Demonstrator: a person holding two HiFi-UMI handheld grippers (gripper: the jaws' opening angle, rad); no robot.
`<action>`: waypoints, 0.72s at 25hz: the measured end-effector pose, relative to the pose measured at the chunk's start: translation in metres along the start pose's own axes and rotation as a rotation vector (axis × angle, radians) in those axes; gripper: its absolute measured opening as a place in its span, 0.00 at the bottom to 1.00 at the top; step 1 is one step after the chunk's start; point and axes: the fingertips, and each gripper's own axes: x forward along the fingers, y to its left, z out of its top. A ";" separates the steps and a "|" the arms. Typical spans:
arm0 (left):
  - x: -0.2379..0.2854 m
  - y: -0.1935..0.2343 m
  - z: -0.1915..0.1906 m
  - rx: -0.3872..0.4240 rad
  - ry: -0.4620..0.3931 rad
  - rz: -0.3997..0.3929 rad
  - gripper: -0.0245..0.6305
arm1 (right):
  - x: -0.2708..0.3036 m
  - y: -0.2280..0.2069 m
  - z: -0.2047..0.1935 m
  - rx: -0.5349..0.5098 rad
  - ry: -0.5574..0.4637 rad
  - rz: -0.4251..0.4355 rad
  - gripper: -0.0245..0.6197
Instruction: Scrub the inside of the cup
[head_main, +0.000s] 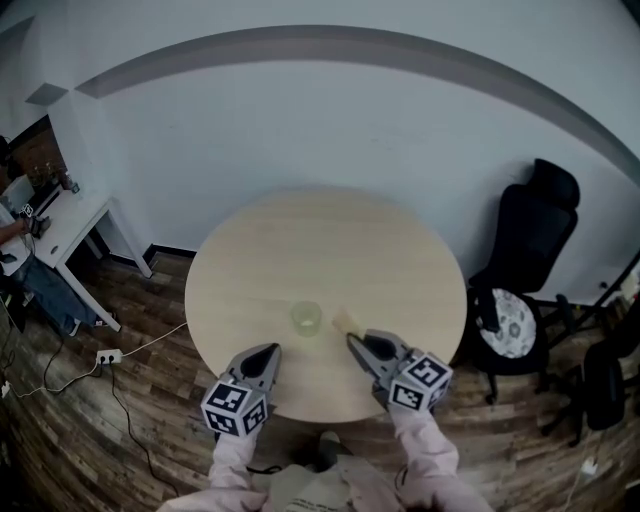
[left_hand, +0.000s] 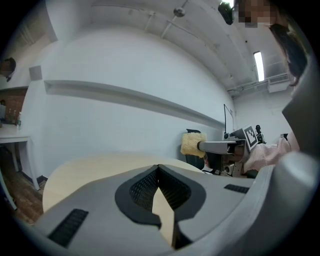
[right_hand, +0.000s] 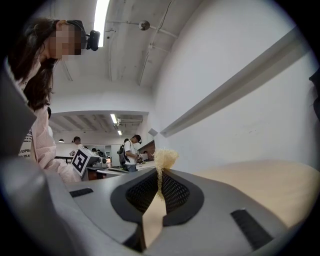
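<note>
A small, clear greenish cup (head_main: 305, 318) stands upright on the round pale wooden table (head_main: 330, 250), near its front edge. My left gripper (head_main: 268, 352) hovers just short of the cup on the left, its jaws shut with nothing between them (left_hand: 158, 167). My right gripper (head_main: 352, 341) is to the right of the cup, shut on a yellow sponge (head_main: 345, 322). The sponge (right_hand: 165, 158) sticks out past the fingertips (right_hand: 160, 172). The left gripper view shows the sponge (left_hand: 193, 143) at the tip of the right gripper. Neither gripper view shows the cup.
A black office chair (head_main: 535, 235) and a seat with a patterned cushion (head_main: 508, 322) stand right of the table. A white desk (head_main: 60, 225) is at the far left, and a power strip (head_main: 108, 356) lies on the wooden floor. People (right_hand: 131, 150) stand in the background.
</note>
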 end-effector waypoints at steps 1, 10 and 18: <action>0.005 0.002 0.000 -0.001 0.003 0.003 0.04 | 0.003 -0.004 -0.001 0.003 0.005 0.010 0.08; 0.046 0.025 -0.006 -0.002 0.049 0.014 0.04 | 0.041 -0.035 -0.002 -0.003 0.053 0.084 0.08; 0.081 0.032 -0.015 -0.019 0.102 0.015 0.04 | 0.067 -0.055 -0.007 0.002 0.132 0.167 0.08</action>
